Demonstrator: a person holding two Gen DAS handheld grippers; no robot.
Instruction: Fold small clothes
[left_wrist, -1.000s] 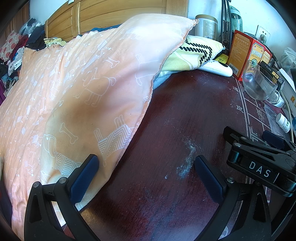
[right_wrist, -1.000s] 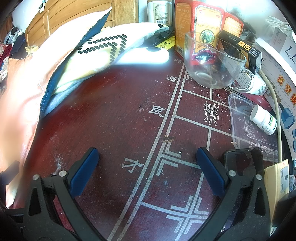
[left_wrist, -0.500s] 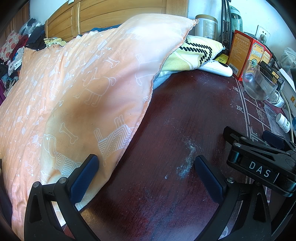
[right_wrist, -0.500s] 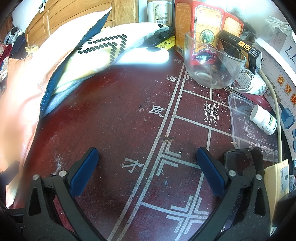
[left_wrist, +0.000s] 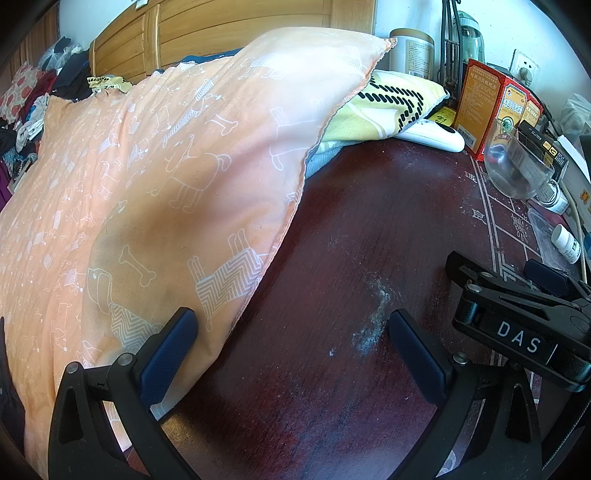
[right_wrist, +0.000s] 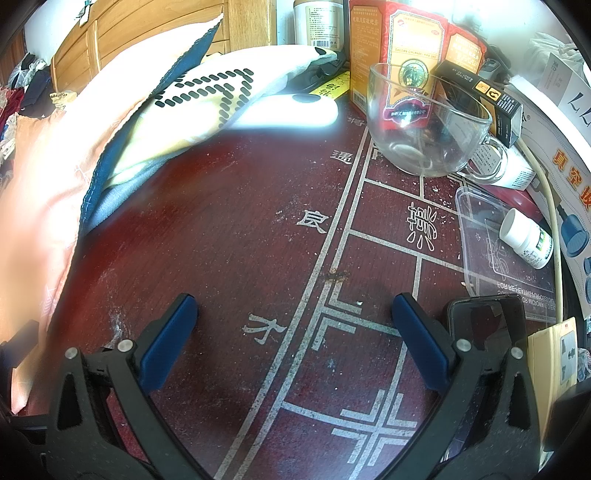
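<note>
Currently hovering over bench (left_wrist: 332, 258), both sets of fingers spread wide, empty; orange cloth (left_wrist: 166, 177) just left of left gripper (left_wrist: 291, 354), nearer than right gripper (right_wrist: 295, 343)

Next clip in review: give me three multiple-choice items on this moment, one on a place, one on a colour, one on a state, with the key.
1. Where does the small white bottle lie?
A) on the clear plastic lid
B) inside the glass cup
C) on the pillow

2. What colour is the dog-print pillow?
A) green
B) peach-orange
C) black

3. How is the right gripper?
A) shut on cloth
B) shut on the cup
C) open, holding nothing

Key: 1 A, it lies on its side on the clear plastic lid; 2 B, peach-orange cloth with white dogs; 3 C, jaws wide over the bare table.
</note>
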